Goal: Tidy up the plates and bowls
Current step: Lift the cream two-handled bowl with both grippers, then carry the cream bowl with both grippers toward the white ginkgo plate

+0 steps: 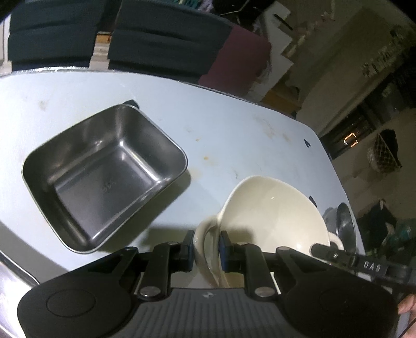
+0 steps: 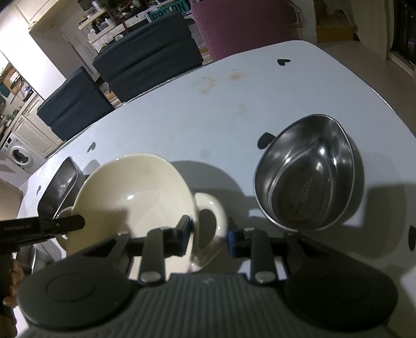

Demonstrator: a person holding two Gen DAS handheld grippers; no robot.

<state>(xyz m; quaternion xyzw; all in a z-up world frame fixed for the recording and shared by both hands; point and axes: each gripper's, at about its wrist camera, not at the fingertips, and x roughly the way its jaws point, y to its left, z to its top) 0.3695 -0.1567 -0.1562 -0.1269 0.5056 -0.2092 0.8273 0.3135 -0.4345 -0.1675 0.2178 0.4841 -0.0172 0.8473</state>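
Ahead of my right tool, far off at the room's back, a teal sign (image 2: 169,11) read "BOLTON", first letters unsure. The stamp inside the steel tray (image 1: 104,179) was too faint to read.

From my left camera, the near part of the cream bowl (image 1: 273,215) drops behind the gripper body, and the steel bowl (image 1: 344,226) beyond it shows only a sliver. From my right camera, the steel tray (image 2: 61,182) is mostly hidden by the cream bowl, its near handle (image 2: 210,228) smears into blur, and the hand (image 2: 15,280) is cut off at the frame's left edge.
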